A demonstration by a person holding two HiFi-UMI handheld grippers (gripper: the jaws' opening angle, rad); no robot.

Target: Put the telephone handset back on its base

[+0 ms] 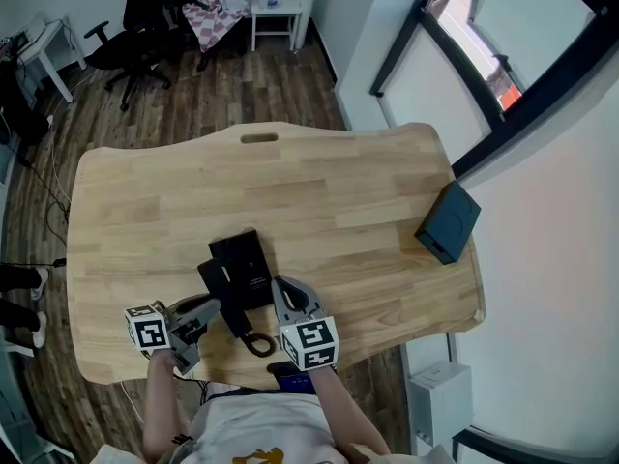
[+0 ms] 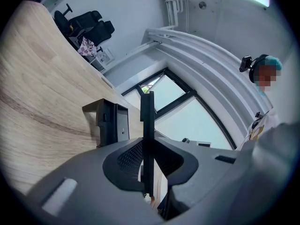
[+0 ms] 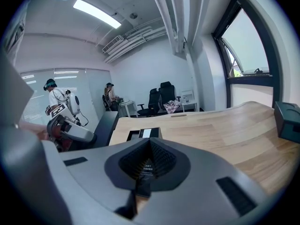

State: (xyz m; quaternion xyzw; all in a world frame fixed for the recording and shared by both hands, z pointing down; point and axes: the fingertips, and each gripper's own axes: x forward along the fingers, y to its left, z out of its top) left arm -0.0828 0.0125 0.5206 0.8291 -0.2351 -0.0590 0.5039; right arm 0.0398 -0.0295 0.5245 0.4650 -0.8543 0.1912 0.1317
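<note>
The black telephone base [image 1: 244, 262] lies on the wooden table [image 1: 319, 191] near its front edge. The long black handset [image 1: 225, 303] slants along the base's left side, and its cord loops [image 1: 259, 343] at the front. My left gripper [image 1: 213, 307] is shut on the handset. In the left gripper view the handset [image 2: 147, 109] stands edge-on between the jaws [image 2: 146, 146], with the base [image 2: 111, 121] just beyond. My right gripper [image 1: 279, 284] rests by the base's right edge, its jaws [image 3: 150, 143] shut with nothing between them. The base [image 3: 143, 134] lies right ahead of them.
A dark box [image 1: 448, 221] sits at the table's right edge, also in the right gripper view [image 3: 287, 121]. Office chairs [image 1: 145, 27] and a white side table [image 1: 276, 13] stand beyond the table. Windows [image 1: 522, 56] run along the right wall. Other people [image 3: 58, 104] are at the left.
</note>
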